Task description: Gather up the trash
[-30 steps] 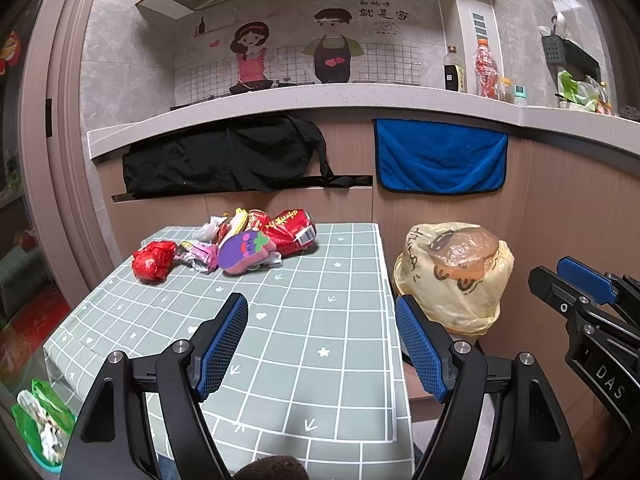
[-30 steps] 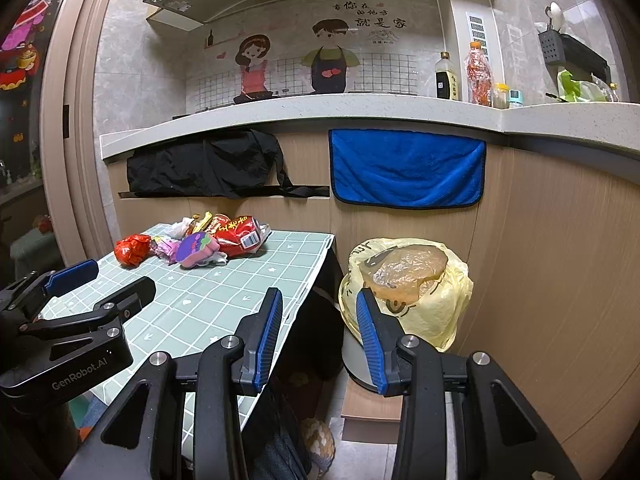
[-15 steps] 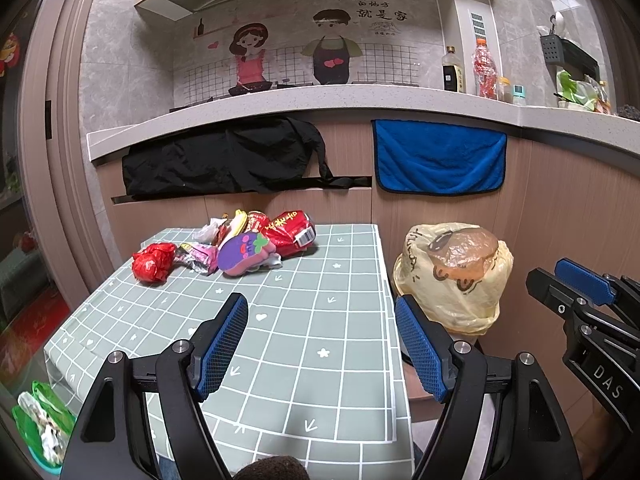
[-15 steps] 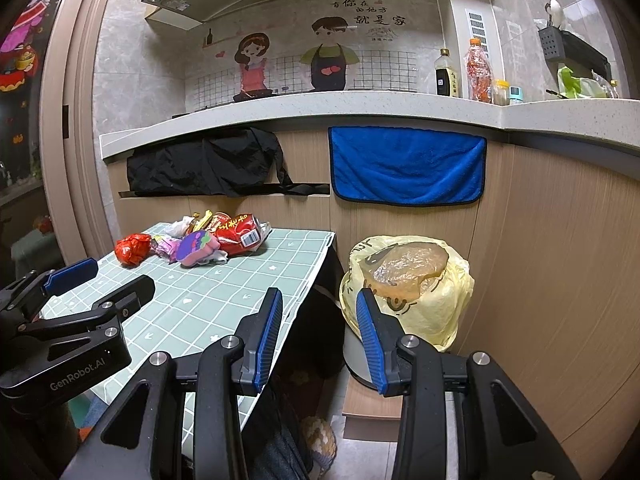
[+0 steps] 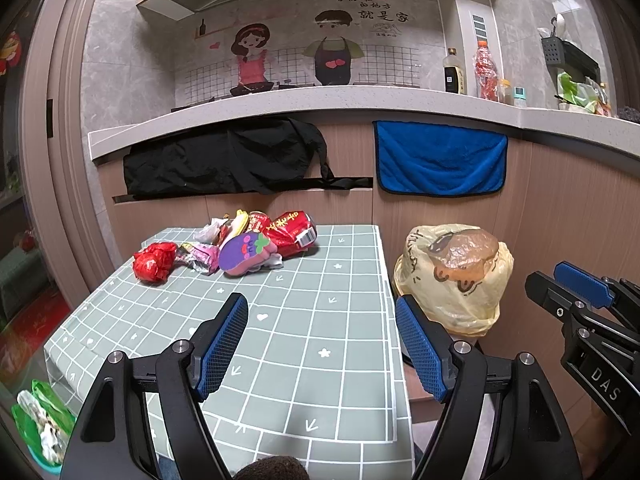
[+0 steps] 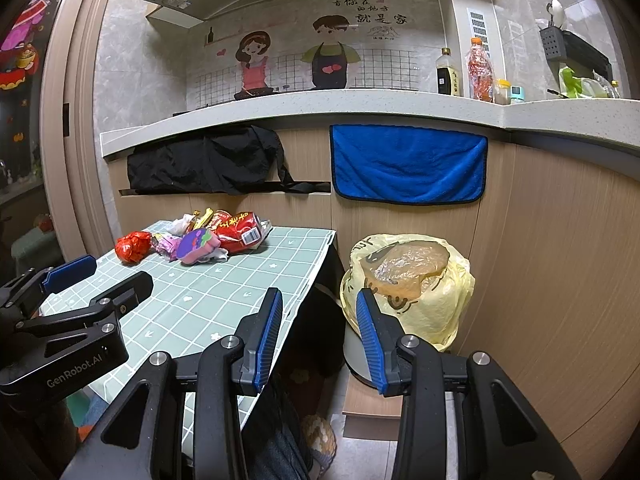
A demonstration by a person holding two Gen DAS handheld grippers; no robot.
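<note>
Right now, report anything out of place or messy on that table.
Crumpled snack wrappers lie heaped at the far end of the checked table: a red ball, a purple packet, red bags. The yellow-lined bin stands beside the table, apart from them. Nothing looks spilled or broken.

One table, one pile of about seven wrappers, one lined bin, two hanging cloths, two bottles and two grippers are seen.

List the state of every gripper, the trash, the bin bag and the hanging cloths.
left gripper: open, empty, over the table.
right gripper: open, empty.
wrapper pile: lying at the table's far edge.
yellow bin bag: open-topped, beside the table.
blue towel: hanging.
black cloth: hanging, draped.
</note>
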